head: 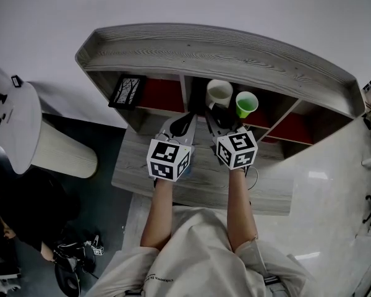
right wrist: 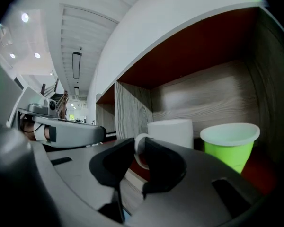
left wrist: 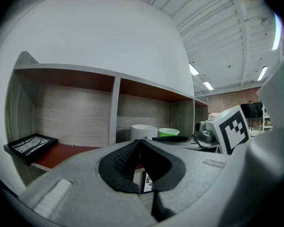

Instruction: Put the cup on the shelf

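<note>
Left gripper (head: 187, 117) (left wrist: 138, 142): jaws closed tip to tip, nothing between them; held over the tabletop (head: 269, 197) in front of the shelf (head: 222, 54).
Right gripper (head: 211, 115) (right wrist: 138, 148): jaws nearly together, clamped on the handle of the white cup (head: 219, 93) (right wrist: 173, 131).
White cup: upright inside the middle compartment, near the left divider; base hidden behind the gripper.
Green cup (head: 247, 103) (right wrist: 229, 143): same compartment, upright, just beside the white cup on its right.
Picture frame (head: 127, 91) (left wrist: 31, 145): left compartment, on the red floor.
</note>
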### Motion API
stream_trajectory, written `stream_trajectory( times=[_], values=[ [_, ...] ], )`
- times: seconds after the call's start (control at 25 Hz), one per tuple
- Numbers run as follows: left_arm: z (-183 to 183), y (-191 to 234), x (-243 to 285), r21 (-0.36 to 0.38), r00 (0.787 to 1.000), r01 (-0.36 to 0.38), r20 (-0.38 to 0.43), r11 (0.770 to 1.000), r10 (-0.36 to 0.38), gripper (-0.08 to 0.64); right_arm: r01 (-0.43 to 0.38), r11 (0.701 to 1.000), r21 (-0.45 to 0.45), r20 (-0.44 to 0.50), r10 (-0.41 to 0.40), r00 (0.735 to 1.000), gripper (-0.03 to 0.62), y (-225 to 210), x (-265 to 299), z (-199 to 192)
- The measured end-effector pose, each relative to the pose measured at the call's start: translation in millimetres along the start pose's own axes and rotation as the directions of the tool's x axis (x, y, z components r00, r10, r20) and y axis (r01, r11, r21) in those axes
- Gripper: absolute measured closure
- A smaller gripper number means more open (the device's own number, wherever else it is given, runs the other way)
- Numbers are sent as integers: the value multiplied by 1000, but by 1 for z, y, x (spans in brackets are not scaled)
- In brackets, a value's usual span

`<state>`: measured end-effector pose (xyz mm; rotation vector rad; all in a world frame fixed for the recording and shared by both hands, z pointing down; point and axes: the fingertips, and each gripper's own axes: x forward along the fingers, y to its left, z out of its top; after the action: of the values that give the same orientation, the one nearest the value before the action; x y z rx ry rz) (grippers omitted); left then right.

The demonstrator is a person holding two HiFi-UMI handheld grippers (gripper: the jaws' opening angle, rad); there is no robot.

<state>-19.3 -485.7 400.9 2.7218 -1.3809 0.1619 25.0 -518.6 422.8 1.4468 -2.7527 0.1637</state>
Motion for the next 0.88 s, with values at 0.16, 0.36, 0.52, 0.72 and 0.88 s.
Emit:
stream_trajectory(
  times=[0.16,0.36,0.52,0.72,0.88],
  values=[
    [-5,-4,-7,-10,1000,-4,-13,1000,4,549,12,1000,5,-4,-12,1000,511,1,-11,-1],
    [-15,-15,-20,-25,1000,-12,-21,1000,11,549,53,999,7,8,-53,999,511,0,-31,-4],
    [-31,-27,-34,-39,999,-20,-43,999,18,549,65,998,11,-2,-65,998,511,6,-47,-15],
    [-49,-39,-53,-44,998,-21,-68,999,18,549,98,995,0,-14,-98,995,511,10,-67,-24],
    [-52,-40,-60,-56,997,-6,-73,998,2,549,134,991,0,-18,-134,991,512,13,-83,-27]
  ],
)
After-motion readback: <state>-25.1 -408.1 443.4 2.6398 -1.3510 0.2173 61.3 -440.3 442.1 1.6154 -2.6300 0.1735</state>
